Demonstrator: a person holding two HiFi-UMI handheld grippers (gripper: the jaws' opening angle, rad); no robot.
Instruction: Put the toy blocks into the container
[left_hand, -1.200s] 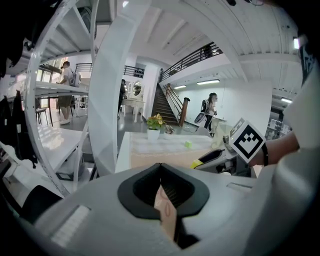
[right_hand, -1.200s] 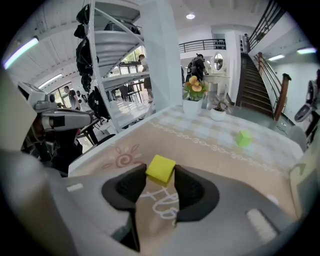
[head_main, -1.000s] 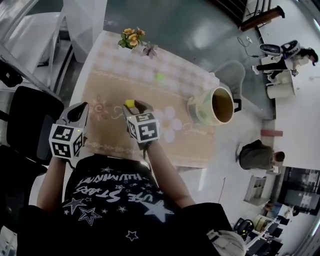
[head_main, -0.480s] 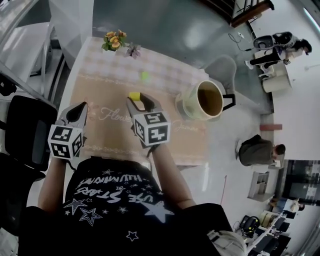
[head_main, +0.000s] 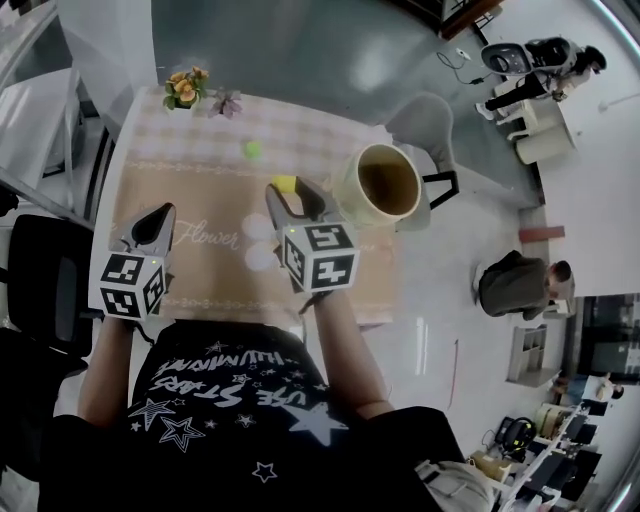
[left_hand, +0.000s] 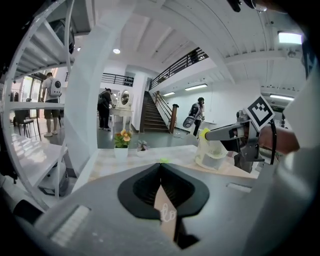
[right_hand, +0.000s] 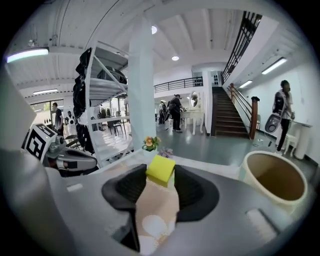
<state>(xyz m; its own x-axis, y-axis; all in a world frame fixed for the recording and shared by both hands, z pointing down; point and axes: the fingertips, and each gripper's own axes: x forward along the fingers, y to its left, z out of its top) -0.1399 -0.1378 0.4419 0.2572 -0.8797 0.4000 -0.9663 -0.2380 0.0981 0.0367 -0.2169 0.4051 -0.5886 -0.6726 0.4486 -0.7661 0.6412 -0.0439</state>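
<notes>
The right tongs (head_main: 290, 192) are partly open and pinch a yellow block (right_hand: 160, 170) between the tips of the two jaws. The yellow block is just beside the container (head_main: 343, 188), on the person's left of it and about level with its rim. The container stands upright near the worktop (head_main: 190, 270) edge, mouth up. A green block (head_main: 253, 149) lies on the worktop farther from the container, on that same side. The left tongs (head_main: 157, 214) are well apart from the container, jaws brought together with nothing between them. Flowers (head_main: 183, 88) stand at the corner farthest from the container.
</notes>
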